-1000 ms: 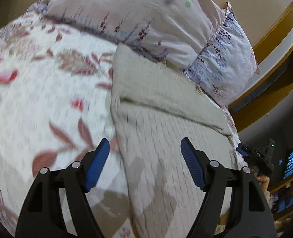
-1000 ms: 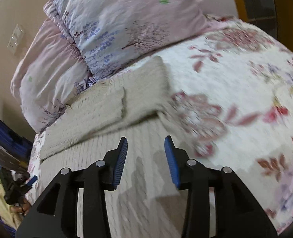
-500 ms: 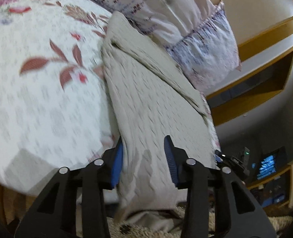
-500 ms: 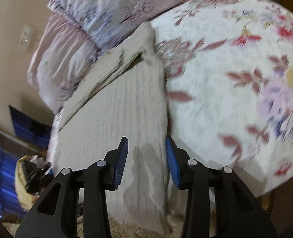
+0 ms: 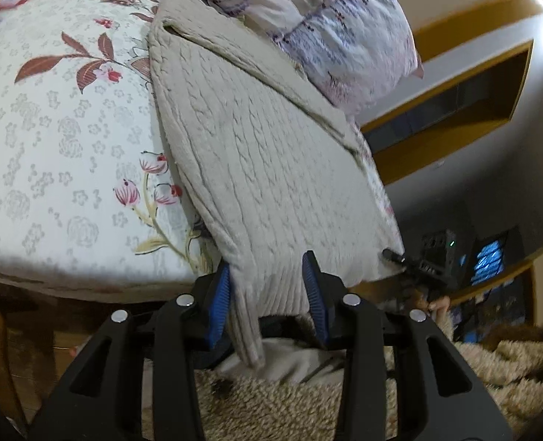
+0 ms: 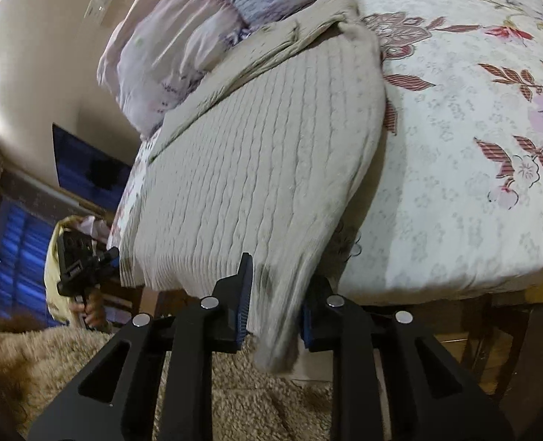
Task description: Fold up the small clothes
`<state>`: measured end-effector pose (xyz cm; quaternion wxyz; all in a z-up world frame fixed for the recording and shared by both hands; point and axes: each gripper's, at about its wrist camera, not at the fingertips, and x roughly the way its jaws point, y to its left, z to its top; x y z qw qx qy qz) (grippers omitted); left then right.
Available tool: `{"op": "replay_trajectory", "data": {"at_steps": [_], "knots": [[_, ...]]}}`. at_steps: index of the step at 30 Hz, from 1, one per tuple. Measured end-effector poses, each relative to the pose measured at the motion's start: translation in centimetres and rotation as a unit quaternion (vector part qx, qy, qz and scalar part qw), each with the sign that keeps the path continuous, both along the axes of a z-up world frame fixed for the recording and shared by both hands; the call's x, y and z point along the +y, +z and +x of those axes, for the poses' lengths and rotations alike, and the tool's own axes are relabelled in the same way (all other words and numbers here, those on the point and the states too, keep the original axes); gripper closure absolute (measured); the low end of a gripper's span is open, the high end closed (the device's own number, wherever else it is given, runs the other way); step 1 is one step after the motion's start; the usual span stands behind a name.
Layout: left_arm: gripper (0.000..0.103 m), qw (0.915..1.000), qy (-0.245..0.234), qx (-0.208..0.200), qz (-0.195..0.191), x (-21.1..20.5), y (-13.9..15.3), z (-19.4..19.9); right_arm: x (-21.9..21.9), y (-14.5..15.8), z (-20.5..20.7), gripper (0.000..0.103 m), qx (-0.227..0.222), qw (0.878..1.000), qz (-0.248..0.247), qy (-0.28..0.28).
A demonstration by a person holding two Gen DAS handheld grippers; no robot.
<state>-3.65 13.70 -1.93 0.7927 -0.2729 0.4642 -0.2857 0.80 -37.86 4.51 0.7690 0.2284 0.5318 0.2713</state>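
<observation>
Left gripper [image 5: 267, 296]: black frame w/ blue ribbed pads [image 5: 221, 303], jaws straddling the bottom hem corner of the beige cable-knit sweater [image 5: 264, 169]. The left pad touches the fabric edge; the right pad lies against the knit face. Whether it's fully clamped: can't tell, as a fair gap shows between the pads, though cloth fills it. A loose flap of hem hangs down past the jaws.

Right gripper [image 6: 275, 305]: same build. The blue pads [image 6: 243, 301] sit close together w/ the other hem corner of the sweater [image 6: 264, 154] bunched between them, so it looks clamped on the knit, w/ a fold of cloth drooping below.

Each wrist view catches the other gripper at the far hem corner, w/ a hand under it.

The sweater lies flat on the white floral quilted bedspread [image 5: 50, 139], its bottom hem overhanging the bed's near edge. Its body runs away toward the pale lilac patterned pillows [image 5: 345, 36], its top end touching or just beside them. A sleeve is folded diagonally across the upper part.

Below the bed edge is a tan shaggy rug [image 6: 50, 360]. In the left wrist view there's yellow wood shelving [image 5: 455, 92] on the wall behind. In the right wrist view there's a white wall switch plate [image 6: 100, 3] up left.
</observation>
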Motion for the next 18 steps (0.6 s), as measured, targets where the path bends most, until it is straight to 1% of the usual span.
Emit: {"op": "replay_trajectory", "data": {"at_steps": [1,2,3,5,11,12,15,18], "knots": [[0.073,1.0000,0.000,0.003,0.008,0.0,0.0,0.0,0.1,0.0,0.1,0.090,-0.001,1.000,-0.005,-0.001],[0.079,0.9999,0.000,0.006,0.010,0.2,0.0,0.1,0.2,0.1,0.3,0.093,-0.004,1.000,-0.007,-0.004],[0.088,0.9999,0.000,0.009,0.014,0.2,0.0,0.1,0.2,0.2,0.4,0.094,-0.007,1.000,-0.006,-0.006],[0.095,0.9995,-0.001,0.012,0.031,0.1,-0.2,0.0,0.1,0.6,0.4,0.094,-0.018,1.000,-0.004,-0.009],[0.097,0.9989,0.003,-0.004,0.047,0.5,0.3,0.1,0.2,2.7,0.9,0.095,-0.070,0.997,0.001,-0.024],[0.097,0.9989,0.005,-0.007,0.046,0.4,0.5,0.5,0.1,3.3,1.1,0.095,-0.085,0.996,0.003,-0.032],[0.097,0.9986,0.017,-0.027,0.043,1.0,1.5,1.0,-0.2,4.3,1.7,0.095,-0.113,0.992,0.003,-0.050],[0.097,0.9968,0.037,-0.056,0.044,2.0,3.3,1.8,-0.2,5.5,2.6,0.095,-0.144,0.987,-0.005,-0.066]]}}
